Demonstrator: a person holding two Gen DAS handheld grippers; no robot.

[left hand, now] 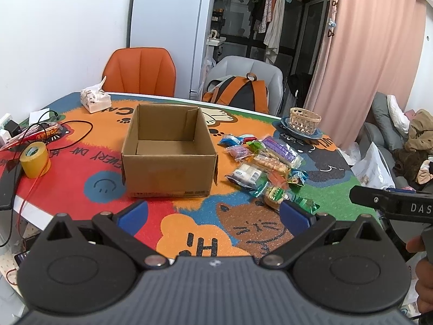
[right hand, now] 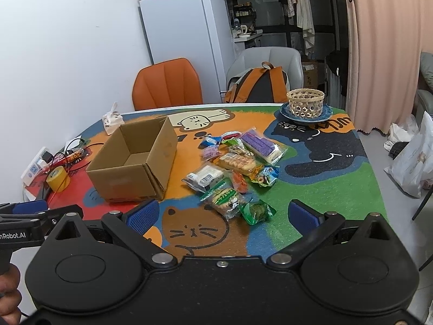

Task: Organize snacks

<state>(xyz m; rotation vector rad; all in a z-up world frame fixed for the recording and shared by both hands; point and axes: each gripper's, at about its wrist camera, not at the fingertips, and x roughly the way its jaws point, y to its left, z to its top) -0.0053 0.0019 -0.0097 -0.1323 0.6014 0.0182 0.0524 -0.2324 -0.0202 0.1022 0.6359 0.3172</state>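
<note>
An open cardboard box (left hand: 169, 151) (right hand: 135, 161) stands on the colourful table mat, with nothing visible inside it. To its right lies a pile of several wrapped snacks (left hand: 266, 162) (right hand: 235, 173), among them a purple pack (right hand: 258, 143) and a green biscuit pack (right hand: 224, 199). My left gripper (left hand: 213, 214) hovers open over the near table edge, in front of the box. Also open, my right gripper (right hand: 224, 215) sits just short of the nearest green snack (right hand: 257, 211). Each gripper shows at the edge of the other's view.
A yellow tape roll (left hand: 35, 159), red-wrapped item and black cables (left hand: 54, 132) lie at the left. A tissue pack (left hand: 94, 98) sits behind the box. A woven basket on a blue plate (right hand: 305, 103) stands far right. Orange chair (left hand: 140, 70) and backpack (left hand: 238, 89) are beyond the table.
</note>
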